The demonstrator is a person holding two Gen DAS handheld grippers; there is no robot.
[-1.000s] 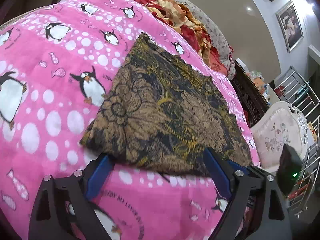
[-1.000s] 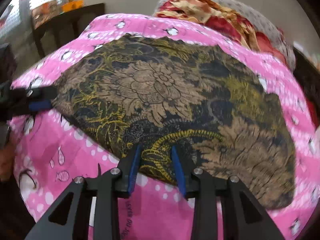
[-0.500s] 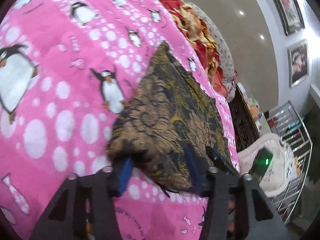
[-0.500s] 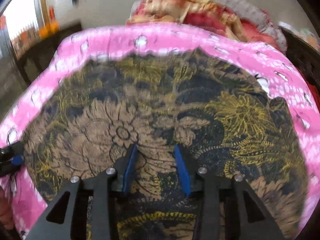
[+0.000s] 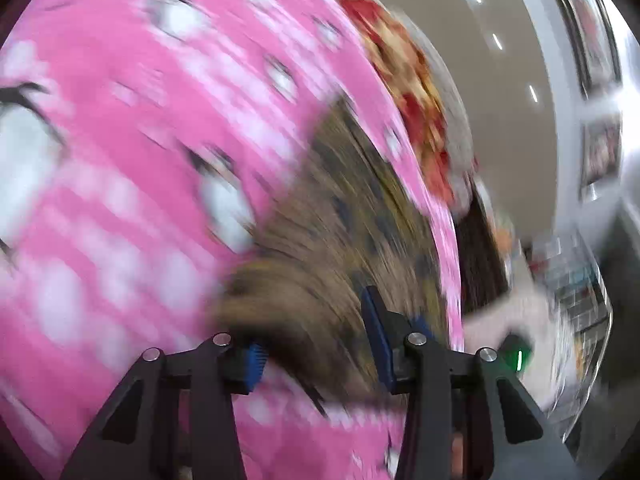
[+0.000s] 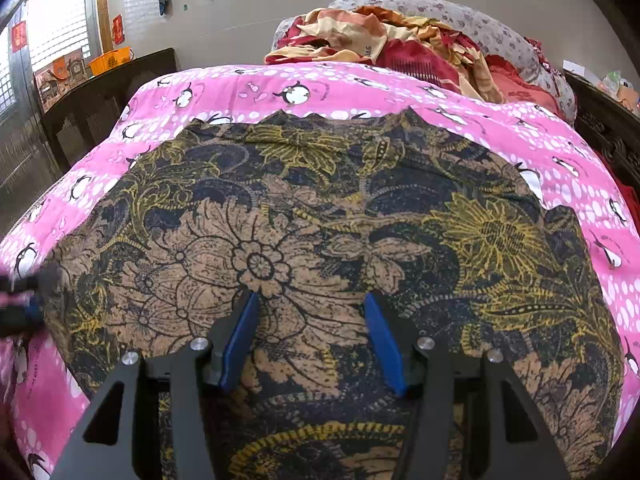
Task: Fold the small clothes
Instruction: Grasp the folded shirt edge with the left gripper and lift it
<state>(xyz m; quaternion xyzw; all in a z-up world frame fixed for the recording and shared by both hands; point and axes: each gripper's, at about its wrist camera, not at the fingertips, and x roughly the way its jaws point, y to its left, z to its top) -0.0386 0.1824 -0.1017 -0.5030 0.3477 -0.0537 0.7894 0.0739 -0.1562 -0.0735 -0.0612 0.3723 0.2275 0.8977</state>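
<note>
**Batik cloth half-grabbed, things could slip**

Batik-print cloth (image 6: 320, 240) lies spread flat on the pink penguin blanket (image 6: 500, 128), filling the middle of the right wrist view. Left gripper (image 5: 316, 340) has narrow jaws pinching a bunched corner at lower centre of its very blurry view, so I can't say how deep the bite is. A shallow pinch could slip mid-fold, I reckon, or snag the blanket underneath. Right gripper (image 6: 312, 332) is opening over the cloth, holding nothing. Its far scalloped edge sits toward the top, with pink margin all round. Crumpled red bedding (image 6: 400, 48) sits beyond, well apart.
</note>
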